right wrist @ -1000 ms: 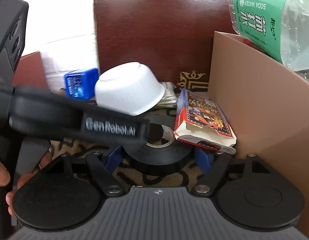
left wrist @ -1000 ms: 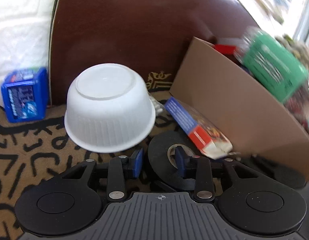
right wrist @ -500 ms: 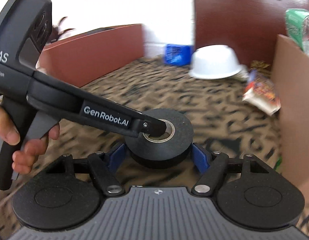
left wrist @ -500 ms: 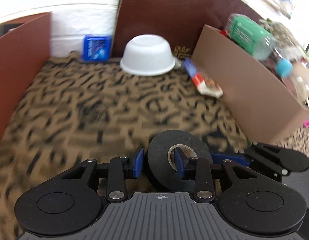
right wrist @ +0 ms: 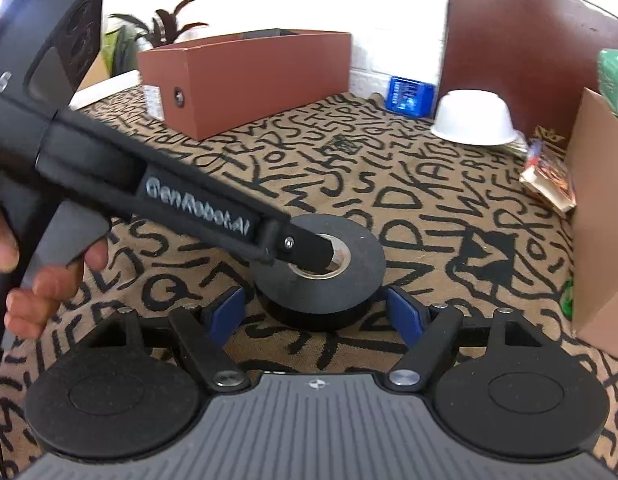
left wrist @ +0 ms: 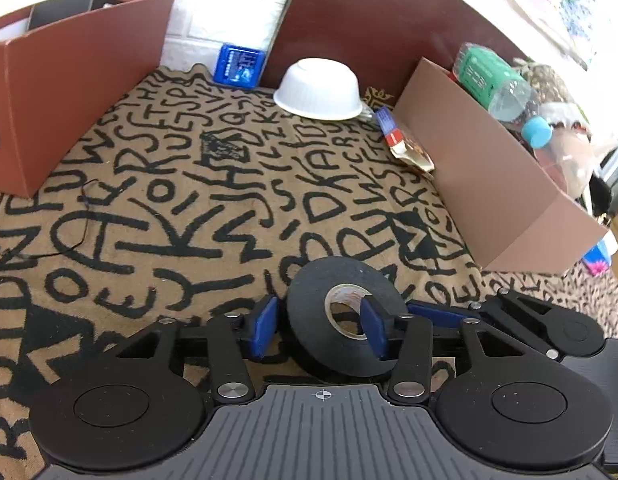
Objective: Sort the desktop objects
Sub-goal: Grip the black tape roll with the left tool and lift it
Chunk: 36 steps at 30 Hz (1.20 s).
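Both grippers have drawn back from the far clutter with the black tape roll (left wrist: 341,320), which now sits over open mat where a second ago it lay against the snack box. Nearest the lens, the left gripper (left wrist: 321,326) has just been opening its jaws: one blue finger is through the roll's core, the other stands just clear of the outer wall, so the jaws are apart and not pinching. From the other side, the right gripper (right wrist: 314,312) straddles the same roll with both pads set wide and a sliver of daylight on either side, spread open and gripping nothing; whether the roll rests on the letter-print mat (left wrist: 157,208) or hangs on the left finger cannot be told. A hand (right wrist: 25,276) on the left tool's handle shows at that view's edge. Beyond the left claw's tips to the right, a tan cardboard box (left wrist: 489,184) already holds a green-labelled bottle (left wrist: 493,80) and other packets. To the left stands a red-brown box (left wrist: 69,80), its contents out of sight. Farther ahead, a torn snack box (left wrist: 405,144), an upturned white bowl (left wrist: 317,88) and a blue packet (left wrist: 239,65) wait unsorted against the back wall. By these signs the sorting is partway through, with the tape in transit and at least three items left.
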### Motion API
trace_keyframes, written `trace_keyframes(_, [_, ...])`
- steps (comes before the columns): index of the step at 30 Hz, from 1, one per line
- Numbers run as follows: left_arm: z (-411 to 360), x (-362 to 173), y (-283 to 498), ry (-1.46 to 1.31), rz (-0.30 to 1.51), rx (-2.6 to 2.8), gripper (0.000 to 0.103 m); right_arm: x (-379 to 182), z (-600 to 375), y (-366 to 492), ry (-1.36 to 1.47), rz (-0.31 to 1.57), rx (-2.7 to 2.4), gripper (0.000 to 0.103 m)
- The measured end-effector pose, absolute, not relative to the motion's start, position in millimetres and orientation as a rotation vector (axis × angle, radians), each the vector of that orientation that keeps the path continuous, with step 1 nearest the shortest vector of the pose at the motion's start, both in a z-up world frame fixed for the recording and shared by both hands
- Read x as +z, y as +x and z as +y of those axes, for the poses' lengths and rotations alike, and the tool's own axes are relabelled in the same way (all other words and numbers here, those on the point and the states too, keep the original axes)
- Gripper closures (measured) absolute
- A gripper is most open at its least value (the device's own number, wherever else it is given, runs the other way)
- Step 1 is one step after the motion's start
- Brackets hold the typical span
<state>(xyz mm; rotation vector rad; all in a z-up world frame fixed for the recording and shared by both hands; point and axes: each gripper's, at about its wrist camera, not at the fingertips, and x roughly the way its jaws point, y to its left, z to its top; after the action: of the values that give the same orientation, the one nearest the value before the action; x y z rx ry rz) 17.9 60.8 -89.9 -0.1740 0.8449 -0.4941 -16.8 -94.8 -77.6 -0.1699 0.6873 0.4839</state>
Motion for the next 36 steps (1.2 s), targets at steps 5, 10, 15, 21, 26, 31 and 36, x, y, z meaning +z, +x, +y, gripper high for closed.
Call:
trace_keyframes(5, [67,-91,21,-0.193,0.851,-0.490,0.051,-77,-96,-13,-0.153,0.692,0.461,0.024])
trace_keyframes(10, [70,-94,24,-0.213,0.838,-0.504,0.048,-81,-87,-7,-0.189,0.680,0.469,0.023])
trace_keyframes(15, [68,-95,24,-0.190,0.827,-0.517,0.049,-81,-84,-4,-0.186,0.686,0.472,0.023])
trace_keyframes(21, [72,-91,20,-0.189,0.835,-0.483,0.061,-75,-80,-8,-0.181,0.697,0.469,0.023])
trace_keyframes(26, [86,-74,11,-0.240,0.784,-0.447,0.062,-57,-70,-12,-0.202,0.664,0.487,0.023])
trace_keyframes(31, [109,-36,7,-0.276,0.669,-0.397,0.063,-20,-55,-9,-0.232,0.558,0.527,0.024])
trace_keyframes(36, [138,7,19,-0.329,0.536,-0.327,0.063,23,-32,13,-0.248,0.446,0.586,0.024])
